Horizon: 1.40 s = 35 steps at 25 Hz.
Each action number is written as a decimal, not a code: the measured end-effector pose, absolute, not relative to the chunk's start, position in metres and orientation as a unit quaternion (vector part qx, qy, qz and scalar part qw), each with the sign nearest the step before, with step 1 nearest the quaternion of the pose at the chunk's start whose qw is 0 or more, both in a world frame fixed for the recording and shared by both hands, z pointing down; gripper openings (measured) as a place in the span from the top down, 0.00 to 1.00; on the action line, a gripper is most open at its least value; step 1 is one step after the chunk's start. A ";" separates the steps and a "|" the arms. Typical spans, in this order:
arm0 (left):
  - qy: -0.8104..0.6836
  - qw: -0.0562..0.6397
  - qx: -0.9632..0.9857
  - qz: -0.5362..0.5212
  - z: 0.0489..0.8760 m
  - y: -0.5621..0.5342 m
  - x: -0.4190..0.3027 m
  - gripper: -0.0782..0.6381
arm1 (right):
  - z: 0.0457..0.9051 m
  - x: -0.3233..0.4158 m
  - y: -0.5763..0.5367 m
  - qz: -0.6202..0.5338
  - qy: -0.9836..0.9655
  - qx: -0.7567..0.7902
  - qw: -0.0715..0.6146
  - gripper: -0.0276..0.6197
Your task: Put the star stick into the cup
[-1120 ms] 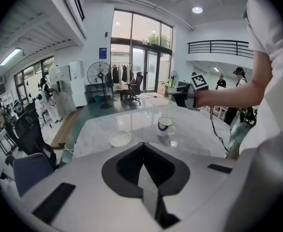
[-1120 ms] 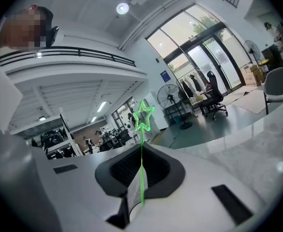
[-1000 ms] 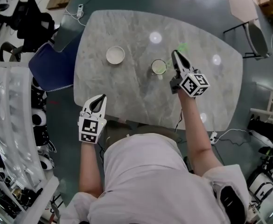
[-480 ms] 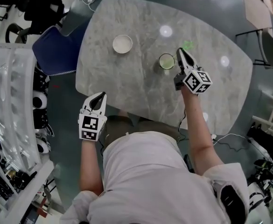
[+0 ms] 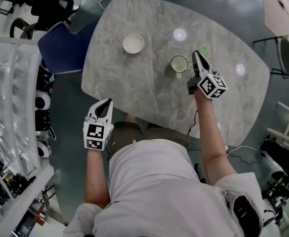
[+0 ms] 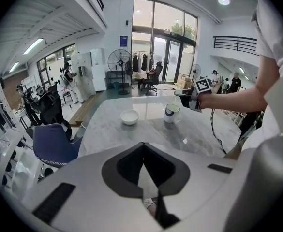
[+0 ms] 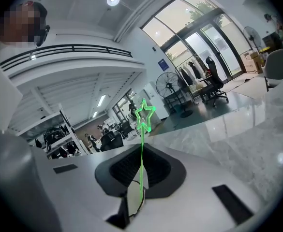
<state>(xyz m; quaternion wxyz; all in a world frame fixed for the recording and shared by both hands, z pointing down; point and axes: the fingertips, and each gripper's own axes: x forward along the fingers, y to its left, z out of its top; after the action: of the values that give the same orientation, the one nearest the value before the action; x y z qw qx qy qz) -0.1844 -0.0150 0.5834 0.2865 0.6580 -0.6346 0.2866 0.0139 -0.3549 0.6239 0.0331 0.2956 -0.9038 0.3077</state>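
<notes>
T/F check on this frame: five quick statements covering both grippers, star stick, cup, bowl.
1. The right gripper is shut on the star stick. True.
2. The star stick is in the cup. False: it is outside the cup, clamped in the right gripper beside it.
3. The left gripper holds the bowl. False: its jaws are together on nothing, and the bowl sits apart from it on the table.
4. The cup stands upright on the table. True.
5. In the head view the bowl lies left of the cup. True.
</notes>
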 end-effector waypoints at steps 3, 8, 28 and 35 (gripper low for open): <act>-0.637 0.289 0.655 0.286 0.584 -0.011 -0.183 0.89 | 0.624 0.014 -0.356 0.309 -0.904 0.295 0.031 0.93; -0.642 0.288 0.652 0.284 0.580 -0.006 -0.180 0.89 | 0.622 0.019 -0.358 0.317 -0.899 0.301 0.024 0.88; -0.605 0.249 0.715 0.245 0.569 -0.049 -0.169 0.89 | 0.581 0.057 -0.332 0.324 -0.888 0.325 0.017 0.69; -0.572 0.215 0.761 0.216 0.548 -0.089 -0.153 0.89 | 0.535 0.083 -0.313 0.297 -0.889 0.347 0.000 0.77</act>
<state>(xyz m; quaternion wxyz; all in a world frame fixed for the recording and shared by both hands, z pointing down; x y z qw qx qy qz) -0.1528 -0.0893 0.5482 0.2150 0.7614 -0.5721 0.2160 0.0834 -0.3127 0.5352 0.0002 0.3473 -0.8894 0.2974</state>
